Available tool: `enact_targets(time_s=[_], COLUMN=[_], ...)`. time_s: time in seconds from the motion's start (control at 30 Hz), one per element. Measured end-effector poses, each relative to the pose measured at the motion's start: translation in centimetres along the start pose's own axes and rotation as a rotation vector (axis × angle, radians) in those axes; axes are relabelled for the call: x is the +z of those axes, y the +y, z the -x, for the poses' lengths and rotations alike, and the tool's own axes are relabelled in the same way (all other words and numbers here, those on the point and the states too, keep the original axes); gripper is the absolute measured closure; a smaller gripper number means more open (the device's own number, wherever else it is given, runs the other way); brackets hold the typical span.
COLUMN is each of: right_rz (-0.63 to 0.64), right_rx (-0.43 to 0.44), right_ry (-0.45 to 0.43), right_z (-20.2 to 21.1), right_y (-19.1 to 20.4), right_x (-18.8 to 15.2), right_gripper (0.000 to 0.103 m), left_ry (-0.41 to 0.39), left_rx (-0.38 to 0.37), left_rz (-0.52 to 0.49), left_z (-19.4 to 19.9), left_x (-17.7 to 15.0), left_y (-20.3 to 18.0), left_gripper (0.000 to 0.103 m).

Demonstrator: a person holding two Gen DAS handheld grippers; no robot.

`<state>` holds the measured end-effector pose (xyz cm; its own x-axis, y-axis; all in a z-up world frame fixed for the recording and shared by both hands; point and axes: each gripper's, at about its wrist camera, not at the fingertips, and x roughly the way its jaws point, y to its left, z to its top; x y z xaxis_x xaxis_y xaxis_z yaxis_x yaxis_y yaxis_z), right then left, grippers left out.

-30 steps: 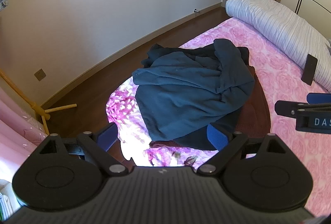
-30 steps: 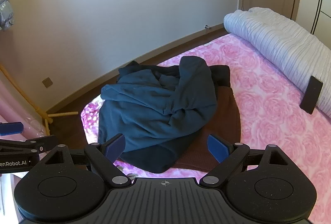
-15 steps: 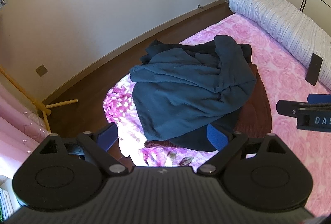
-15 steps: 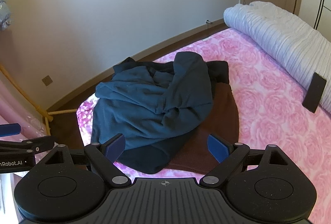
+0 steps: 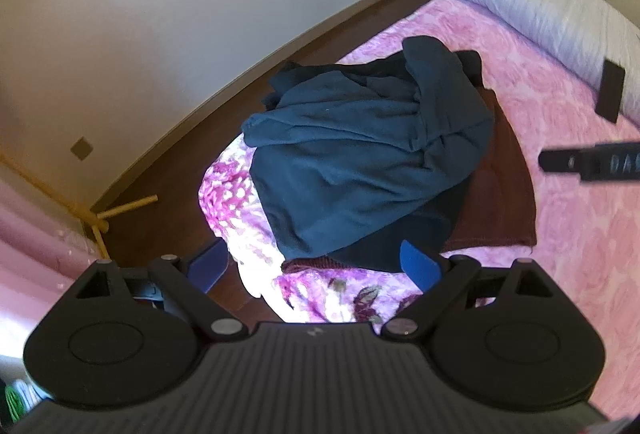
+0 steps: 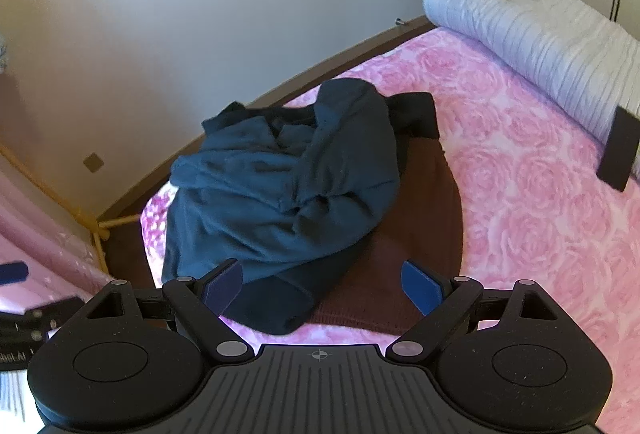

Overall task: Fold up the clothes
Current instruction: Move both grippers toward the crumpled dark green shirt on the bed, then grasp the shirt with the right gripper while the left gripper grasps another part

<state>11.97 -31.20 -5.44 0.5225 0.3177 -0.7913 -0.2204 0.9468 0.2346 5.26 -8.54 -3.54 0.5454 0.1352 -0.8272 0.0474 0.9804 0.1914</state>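
Both grippers hang above the near corner of the bed (image 6: 520, 161), angled down at the heap of clothes. The left gripper (image 5: 316, 266) has its blue pads spread wide with nothing between them, and the right gripper (image 6: 320, 286) is spread just as wide, also empty. Neither touches cloth.

The dark teal garment (image 5: 360, 153) lies crumpled on top of the heap, bunched into thick folds, so its sleeves and collar cannot be told apart. Under it a black garment (image 6: 416, 109) pokes out at the far side and again at the near edge; how much of it is buried cannot be made out. Beneath both sits a brown cloth (image 6: 424, 234), flat on the pink rose-patterned bedspread, mostly covered on its left.

The near corner of the bedspread is washed out by sunlight in the left view, pattern blown to white. The left view is smeared, and the right gripper enters it only as a dark bar at the right edge. A rolled white quilt (image 6: 532, 37) runs along the far side, with a black slab (image 6: 620, 153) leaning against it, cut off by the frame.
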Motion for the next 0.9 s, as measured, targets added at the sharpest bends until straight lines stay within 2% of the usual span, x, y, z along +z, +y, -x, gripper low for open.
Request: enact_targets(time_s=[0.2,0.27,0.53,0.77,0.83,0.9], right_rz=[0.002,0.009,0.086,0.127,0.149,0.140], right_rx=[-0.010,-0.008,-0.050,-0.082,-0.090,-0.099], right_ry=[-0.016,-0.007,0.011,0.068,0.092,0.107], right_z=[-1.9,-3.0,-10.2,-18.8,-21.4,-23.4], right_y=[-1.7,-2.0,-1.4,-1.6,-1.4,-1.4], right_x=[1.4,2.3,7.0,10.6,11.2,11.7], right_gripper=[0.013,0.013,0.013,0.014,0.014,0.014], left_ry=[-0.029,-0.055,-0.066,-0.170,-0.174,-0.180], left_rx=[0.013,-0.003,-0.126,-0.211,-0.254,-0.316], left_rz=[-0.169,-0.230,-0.395,-0.719,-0.803,-0.840], left_z=[-4.1,-6.2,-17.4,-25.6,-27.5,-28.3], left_x=[2.0,3.0,7.6,9.1,9.2,9.4], left_y=[0.6,1.0,1.6,1.1,1.4,1.9], left_gripper=[0.011,0.011,0.011,0.012,0.012,0.012])
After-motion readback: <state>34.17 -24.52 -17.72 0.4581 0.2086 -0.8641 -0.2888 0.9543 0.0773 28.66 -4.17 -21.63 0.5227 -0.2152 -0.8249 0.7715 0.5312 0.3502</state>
